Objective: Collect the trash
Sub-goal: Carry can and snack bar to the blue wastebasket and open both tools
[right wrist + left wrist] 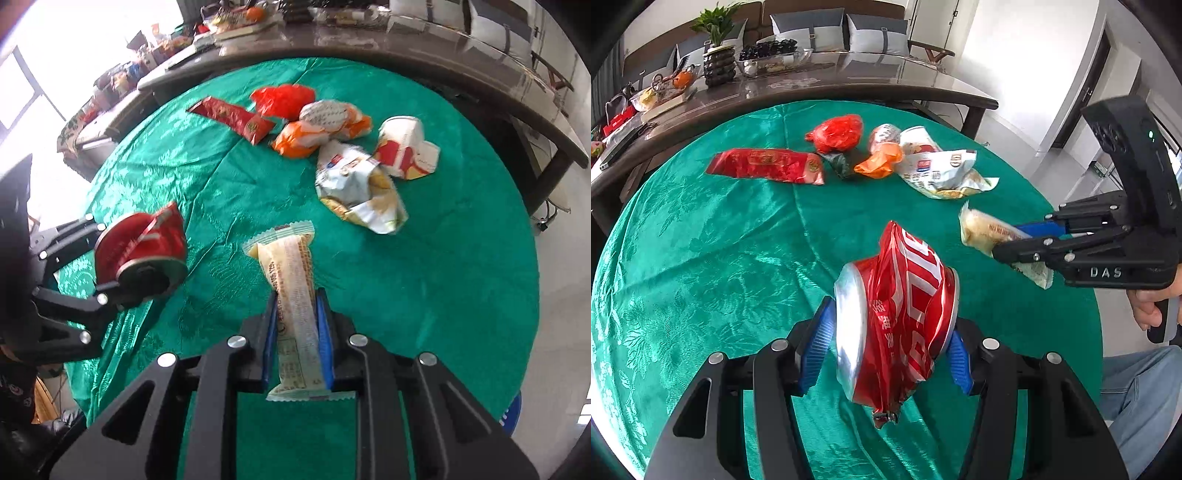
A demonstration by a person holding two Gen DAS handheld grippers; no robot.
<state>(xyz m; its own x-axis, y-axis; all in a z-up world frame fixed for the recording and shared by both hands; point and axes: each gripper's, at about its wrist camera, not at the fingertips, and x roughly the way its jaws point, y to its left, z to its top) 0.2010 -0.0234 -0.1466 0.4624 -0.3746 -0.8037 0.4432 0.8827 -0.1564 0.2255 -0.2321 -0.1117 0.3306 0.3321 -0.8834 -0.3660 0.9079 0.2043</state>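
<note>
My left gripper is shut on a crushed red can, held above the green tablecloth; the same can shows at the left of the right wrist view. My right gripper is shut on a long pale yellow snack wrapper, also lifted off the cloth, and appears at the right of the left wrist view. More trash lies at the far side: a red packet, a red plastic bag, an orange wrapper, a white crumpled bag and a white-and-red paper cup.
Behind the round table stands a long dark table with a potted plant, a glass fruit bowl and clutter. A sofa with grey cushions lies beyond. A person's jeans leg is at the right.
</note>
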